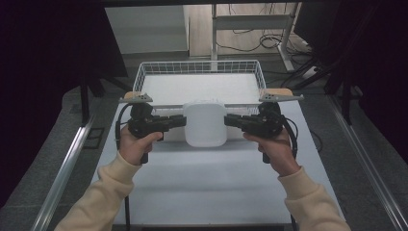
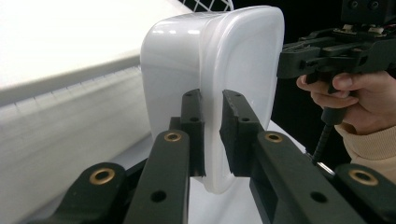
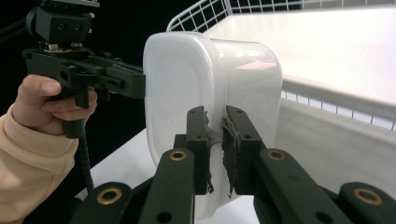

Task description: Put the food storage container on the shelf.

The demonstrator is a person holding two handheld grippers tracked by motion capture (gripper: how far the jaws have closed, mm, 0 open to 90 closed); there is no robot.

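Two grippers share a lidded white container (image 1: 205,123) just short of the wire basket (image 1: 144,72).

Nearest, the left gripper (image 1: 179,121) and right gripper (image 1: 231,121) each have their jaws clamped together on the container's thin lid rim, at opposite sides. It looks light, rigid, glossy and likely slippery, so the rim seems the surest hold. The gripper views show each pinch; the high view shows the container hanging before the basket's front edge.
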